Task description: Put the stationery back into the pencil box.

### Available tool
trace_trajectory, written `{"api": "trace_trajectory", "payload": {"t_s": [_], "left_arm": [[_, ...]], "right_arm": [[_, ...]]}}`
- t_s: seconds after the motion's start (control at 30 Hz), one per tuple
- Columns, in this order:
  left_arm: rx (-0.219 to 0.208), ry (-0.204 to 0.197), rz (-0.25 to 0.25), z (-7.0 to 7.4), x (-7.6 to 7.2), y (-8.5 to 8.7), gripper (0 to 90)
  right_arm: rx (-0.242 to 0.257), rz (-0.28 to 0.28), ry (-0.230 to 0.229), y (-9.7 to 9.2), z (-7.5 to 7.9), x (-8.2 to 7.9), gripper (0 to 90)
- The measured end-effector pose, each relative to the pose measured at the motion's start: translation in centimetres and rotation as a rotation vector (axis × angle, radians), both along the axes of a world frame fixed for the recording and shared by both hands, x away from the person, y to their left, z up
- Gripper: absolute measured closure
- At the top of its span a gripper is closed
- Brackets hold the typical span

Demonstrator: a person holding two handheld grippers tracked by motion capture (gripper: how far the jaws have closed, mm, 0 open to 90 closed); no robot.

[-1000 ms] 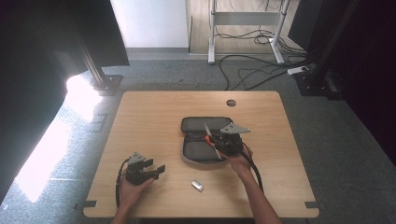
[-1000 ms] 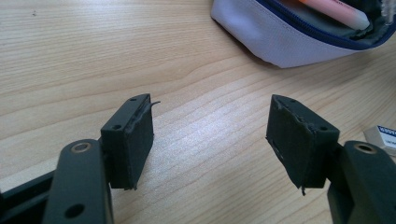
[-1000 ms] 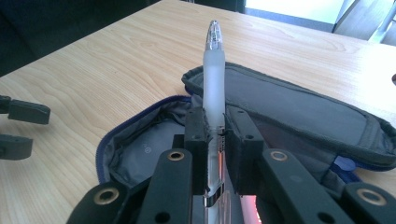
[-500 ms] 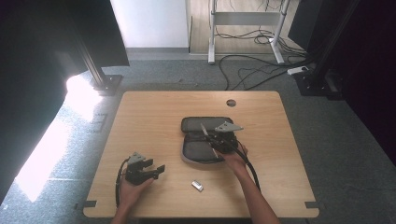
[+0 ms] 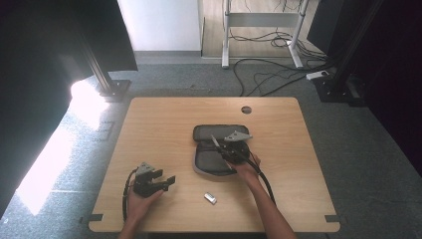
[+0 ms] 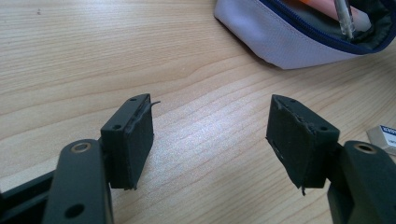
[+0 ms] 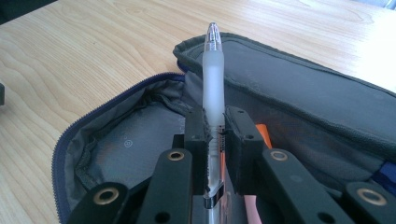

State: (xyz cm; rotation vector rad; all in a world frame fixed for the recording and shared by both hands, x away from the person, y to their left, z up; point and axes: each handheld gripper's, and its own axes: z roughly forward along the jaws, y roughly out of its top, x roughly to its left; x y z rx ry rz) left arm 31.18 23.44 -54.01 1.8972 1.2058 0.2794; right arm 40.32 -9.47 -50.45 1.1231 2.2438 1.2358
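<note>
Our right gripper (image 7: 215,140) clamps pen (image 7: 214,88), tip up, above open case (image 7: 140,140) mid-table. Our left gripper (image 6: 210,140) spread wide, nothing between jaws, resting on table (image 5: 164,124) near small eraser (image 5: 210,198).

On the wooden table (image 5: 164,124) an open grey pencil case (image 5: 211,154) lay a little right of the middle. The right gripper (image 5: 230,150) hung over the case, with a pen (image 5: 215,143) sticking out of its jaws and slanting up to the left. The left gripper (image 5: 166,182) rested near the table's front left, well apart from the case, its jaws spread. A small pale eraser (image 5: 210,198) lay on the wood between the two forearms. Cables (image 5: 263,74) trailed across the grey floor behind the table.
</note>
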Motion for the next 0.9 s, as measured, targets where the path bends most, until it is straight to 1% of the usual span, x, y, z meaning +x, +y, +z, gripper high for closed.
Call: {"api": "trace_trajectory", "payload": {"t_s": [0.07, 0.2, 0.3, 0.33, 0.6, 0.83, 0.9], "left_arm": [[0.001, -0.001, -0.001, 0.0, 0.0, 0.0, 32.3], [0.002, -0.001, -0.002, 0.0, 0.0, 0.0, 32.3], [0.0, 0.0, 0.0, 0.0, 0.0, 0.0, 32.3], [0.0, -0.001, 0.001, 0.0, 0.0, 0.0, 32.3], [-0.001, 0.0, 0.002, 0.0, 0.0, 0.1, 32.3], [0.0, 0.001, 0.0, 0.0, 0.0, 0.1, 32.3], [0.002, 0.001, 0.0, 0.0, 0.0, 0.1, 32.3]], "right_arm": [[-0.013, 0.0, 0.0, 0.2, -0.1, 0.0, 78.6], [-0.056, 0.01, -0.006, 0.8, -0.4, 0.0, 78.5], [-0.083, 0.012, 0.007, 1.1, -0.7, 0.0, 78.4], [-0.083, 0.011, 0.017, 1.1, -0.8, 0.0, 78.4], [-0.11, 0.018, 0.047, 1.4, -1.4, 0.3, 77.9], [-0.117, 0.003, 0.063, 1.2, -1.7, 0.6, 77.6], [-0.117, 0.0, 0.064, 1.2, -1.8, 0.6, 76.0]]}}
